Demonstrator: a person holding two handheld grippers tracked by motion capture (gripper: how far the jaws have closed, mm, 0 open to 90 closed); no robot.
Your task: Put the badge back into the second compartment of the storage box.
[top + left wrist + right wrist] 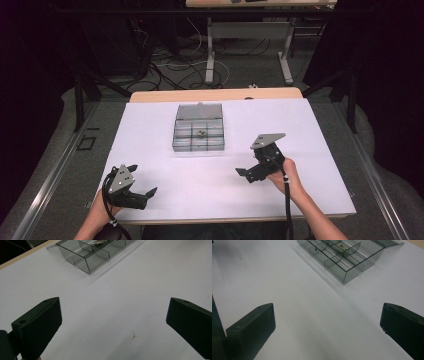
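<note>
A clear grey compartment box (192,144) lies at the middle of the white table top (300,165), its lid (199,111) folded open toward the far side. A small greenish item (200,133) sits in a middle compartment. My left gripper (142,179) rests near the front left corner, open and empty. My right gripper (248,162) is right of centre, in front of the box, open and empty. In the left gripper view the gripper (113,325) has wide-apart jaws and the box (86,261) lies far ahead. In the right gripper view the gripper (327,327) faces the box (352,271) and the item (341,246).
A tiny reddish mark (133,336) shows on the sheet between the left jaws. The table's wooden far edge (215,94) borders a floor with tangled cables (170,65) and another table's legs (210,60). Metal rails (55,170) run along both sides.
</note>
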